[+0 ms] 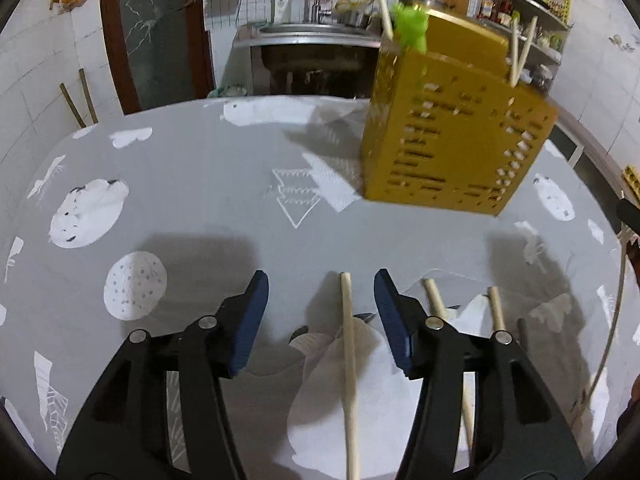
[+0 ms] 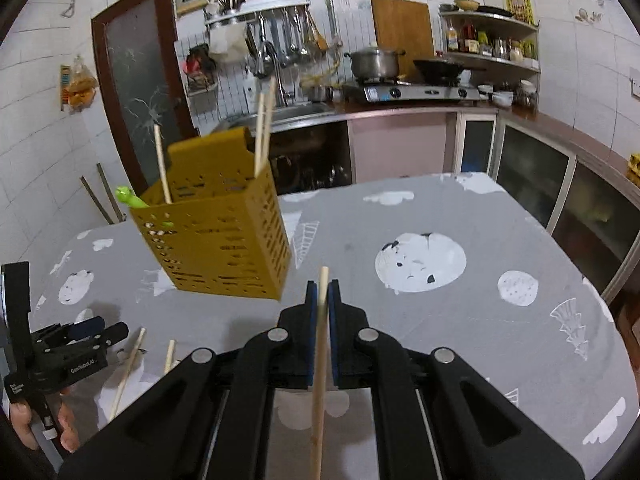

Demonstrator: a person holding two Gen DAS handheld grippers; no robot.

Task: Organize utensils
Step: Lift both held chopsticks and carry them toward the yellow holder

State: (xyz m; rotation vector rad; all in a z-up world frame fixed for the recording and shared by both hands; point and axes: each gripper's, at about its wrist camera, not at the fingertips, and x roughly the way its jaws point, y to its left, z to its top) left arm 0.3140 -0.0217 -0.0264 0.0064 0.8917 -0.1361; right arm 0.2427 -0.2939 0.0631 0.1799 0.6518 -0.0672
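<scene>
My right fingers are clamped on one wooden chopstick, which runs up the lower middle of the right wrist view and pokes out just past the tips. My left fingers stand apart over the grey patterned surface, with a second chopstick lying loose between them, neither pad pressing on it. Two more chopsticks lie to the right of it in the lower right of the left wrist view, partly hidden behind my right-hand finger there. The yellow perforated utensil holder stands in the upper right of that view, already holding several chopsticks and a green utensil. Behind it are a sink and a shelf of bottles.
</scene>
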